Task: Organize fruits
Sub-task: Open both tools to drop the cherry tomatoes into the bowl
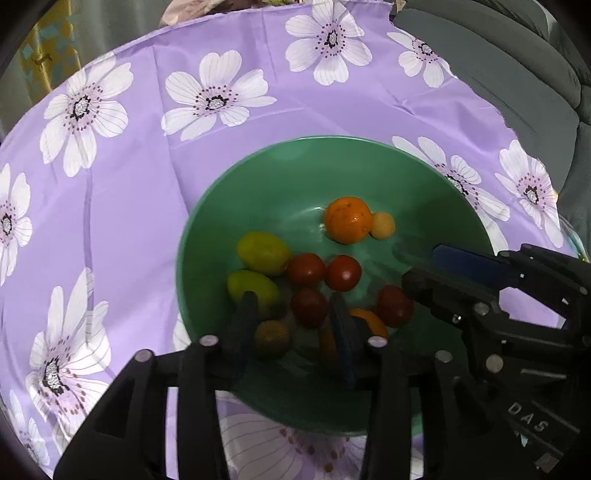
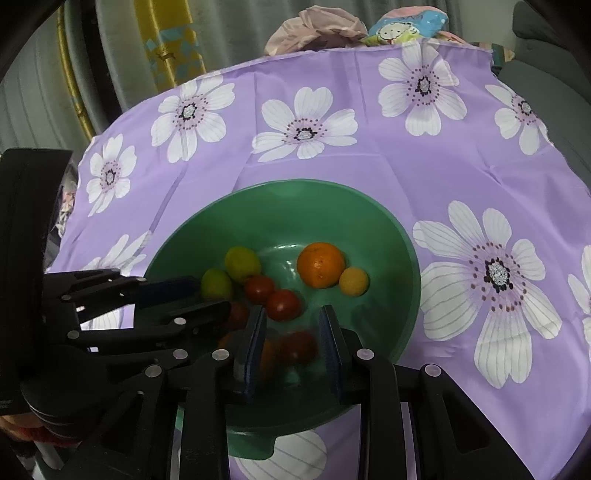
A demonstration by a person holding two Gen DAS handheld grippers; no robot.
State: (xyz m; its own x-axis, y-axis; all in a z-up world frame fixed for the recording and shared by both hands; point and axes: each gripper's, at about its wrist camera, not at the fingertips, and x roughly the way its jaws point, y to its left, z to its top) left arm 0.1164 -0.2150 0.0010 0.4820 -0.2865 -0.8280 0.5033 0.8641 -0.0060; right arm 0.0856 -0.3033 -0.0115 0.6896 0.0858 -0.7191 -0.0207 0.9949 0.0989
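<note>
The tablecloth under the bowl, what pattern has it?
Purple tablecloth with large white flowers; right wrist view.

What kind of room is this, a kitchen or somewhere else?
Probably a home living room, not a kitchen: a purple flowered tablecloth covers the table, a grey upholstered sofa stands beside it, and grey curtains hang behind.

Left wrist view: the purple flowered cloth (image 1: 155,177) lies bare across the upper and left frame, open to passage. The green bowl (image 1: 280,173) at centre holds clustered fruit, its far inner wall unoccupied. The right gripper (image 1: 417,266) intrudes over the bowl's rim from the right, blocking that side.
</note>
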